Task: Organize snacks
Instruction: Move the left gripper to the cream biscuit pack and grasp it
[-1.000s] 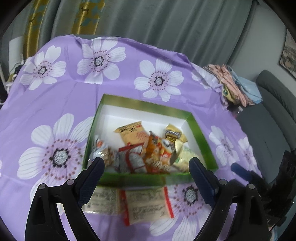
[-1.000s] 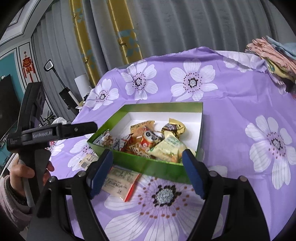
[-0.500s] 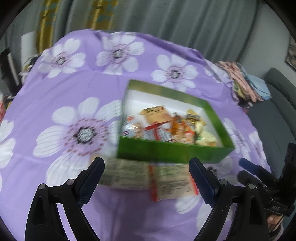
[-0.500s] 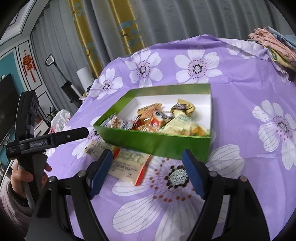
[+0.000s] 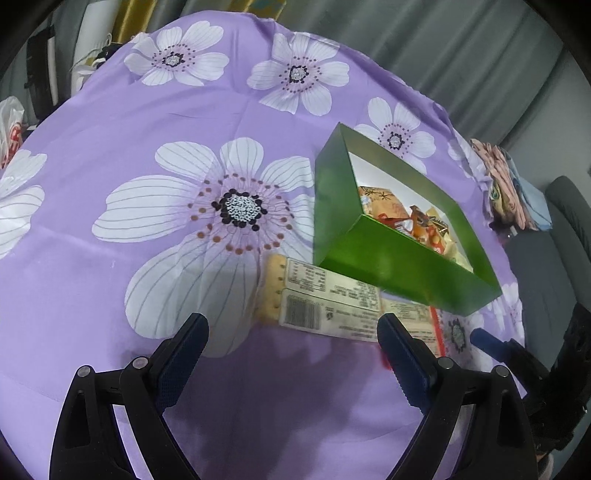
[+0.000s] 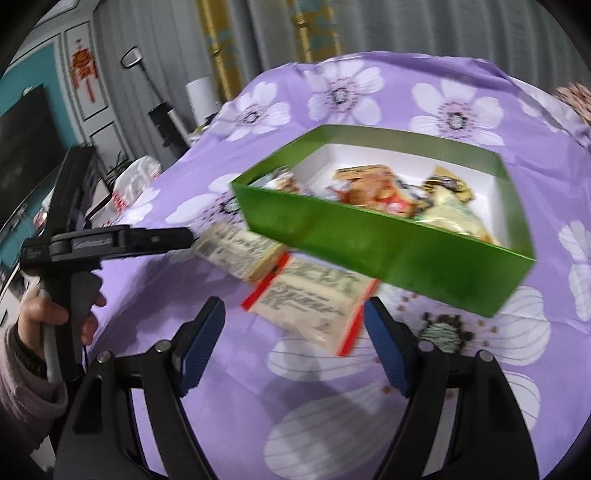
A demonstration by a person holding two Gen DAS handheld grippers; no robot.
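A green box [image 5: 391,258] [image 6: 369,240] with a white inside holds several snack packets [image 5: 410,221] [image 6: 391,195]. Two flat packets lie on the cloth in front of it: a cream biscuit packet [image 5: 317,299] [image 6: 240,247] and a cream packet with red ends [image 6: 317,302] [image 5: 410,317]. My left gripper [image 5: 291,354] [image 6: 184,234] hovers open just short of the biscuit packet. My right gripper [image 6: 295,332] stands open just short of the red-ended packet; one blue fingertip [image 5: 484,338] shows in the left wrist view. Neither holds anything.
A purple cloth with white flowers [image 5: 184,206] [image 6: 443,110] covers the table. Folded clothes [image 5: 513,184] lie at its far right edge beside a grey sofa [image 5: 569,206]. A person's hand [image 6: 44,317] grips the left tool. Curtains [image 6: 406,26] hang behind, a dark screen [image 6: 26,147] at left.
Both grippers have come down and closer to the two flat packets. The left view has swung left, so the box now sits to its right. Both stay open.
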